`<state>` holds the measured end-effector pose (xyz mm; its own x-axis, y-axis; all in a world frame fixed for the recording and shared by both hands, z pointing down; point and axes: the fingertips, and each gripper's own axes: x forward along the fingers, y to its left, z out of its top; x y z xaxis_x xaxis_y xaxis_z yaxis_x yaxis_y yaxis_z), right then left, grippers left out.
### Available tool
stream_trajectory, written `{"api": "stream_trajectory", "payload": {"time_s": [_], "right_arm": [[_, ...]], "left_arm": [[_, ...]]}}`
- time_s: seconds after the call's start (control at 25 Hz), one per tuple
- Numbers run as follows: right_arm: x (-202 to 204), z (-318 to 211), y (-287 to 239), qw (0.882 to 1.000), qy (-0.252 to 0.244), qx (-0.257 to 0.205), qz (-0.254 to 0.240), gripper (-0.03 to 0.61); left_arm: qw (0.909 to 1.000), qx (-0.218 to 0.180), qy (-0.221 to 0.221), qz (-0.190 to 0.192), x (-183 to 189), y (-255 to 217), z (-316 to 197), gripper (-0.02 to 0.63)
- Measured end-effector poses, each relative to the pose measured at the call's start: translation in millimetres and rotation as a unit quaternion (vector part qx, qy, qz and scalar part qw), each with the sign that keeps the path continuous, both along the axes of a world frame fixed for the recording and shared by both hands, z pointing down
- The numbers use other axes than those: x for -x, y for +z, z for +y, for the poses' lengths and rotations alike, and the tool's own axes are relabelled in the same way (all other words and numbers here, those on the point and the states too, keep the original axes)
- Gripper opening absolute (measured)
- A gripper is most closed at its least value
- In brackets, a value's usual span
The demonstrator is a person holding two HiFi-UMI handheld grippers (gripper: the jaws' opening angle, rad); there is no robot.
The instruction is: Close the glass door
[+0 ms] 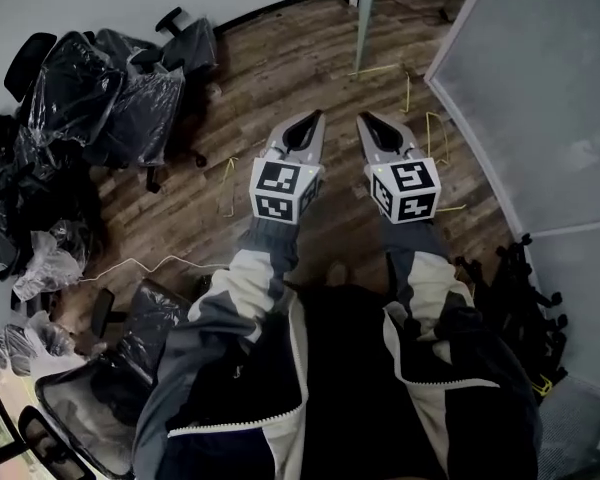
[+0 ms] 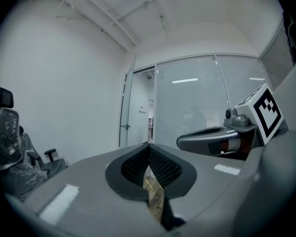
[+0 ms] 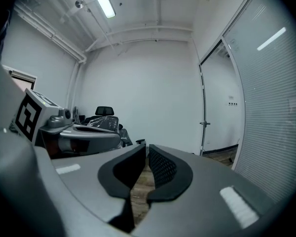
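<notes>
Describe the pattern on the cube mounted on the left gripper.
Black-and-white square markers cover the cube; the head view shows it best.

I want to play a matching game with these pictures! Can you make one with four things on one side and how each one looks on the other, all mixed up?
Things:
1. chairs
2. floor
3. glass door
4. left gripper

How they look:
a. shut, holding nothing
b. brown wooden planks
c. wrapped in plastic
d. standing open

Right pairs: 1-c, 2-b, 3-d, 4-a.
</notes>
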<state>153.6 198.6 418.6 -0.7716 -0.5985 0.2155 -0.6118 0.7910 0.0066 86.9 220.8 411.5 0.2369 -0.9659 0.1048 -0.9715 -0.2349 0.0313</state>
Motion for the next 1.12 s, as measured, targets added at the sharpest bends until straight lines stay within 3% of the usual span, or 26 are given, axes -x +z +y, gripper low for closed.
{"api": "stream_trajectory", "payload": {"time_s": [0.36, 0.48, 0.6, 0.92, 1.12], "right_arm": [[39, -82, 19, 1.000, -0.023, 0.014, 0.008, 0.016], [57, -110, 30, 0.999, -0.019, 0.019, 0.019, 0.003], [79, -147, 32, 1.000, -0.007, 0.012, 0.024, 0.003], [151, -268, 1, 0.998, 0.051, -0.017, 0.019, 0.003], [161, -337, 8, 0.995, 0.098, -0.016, 0.030, 0.003]], "left_arm": [[0.9991, 0.003, -0.030, 0.028, 42, 10, -79, 0.000], [0.9977, 0.004, -0.031, 0.061, 65, 19, -109, 0.000], [0.9969, -0.003, -0.010, 0.077, 87, 19, -147, 0.000], [0.9972, -0.024, 0.054, 0.046, 158, 0, -269, 0.000], [0.9960, -0.010, 0.070, 0.055, 196, 20, -324, 0.000]]}}
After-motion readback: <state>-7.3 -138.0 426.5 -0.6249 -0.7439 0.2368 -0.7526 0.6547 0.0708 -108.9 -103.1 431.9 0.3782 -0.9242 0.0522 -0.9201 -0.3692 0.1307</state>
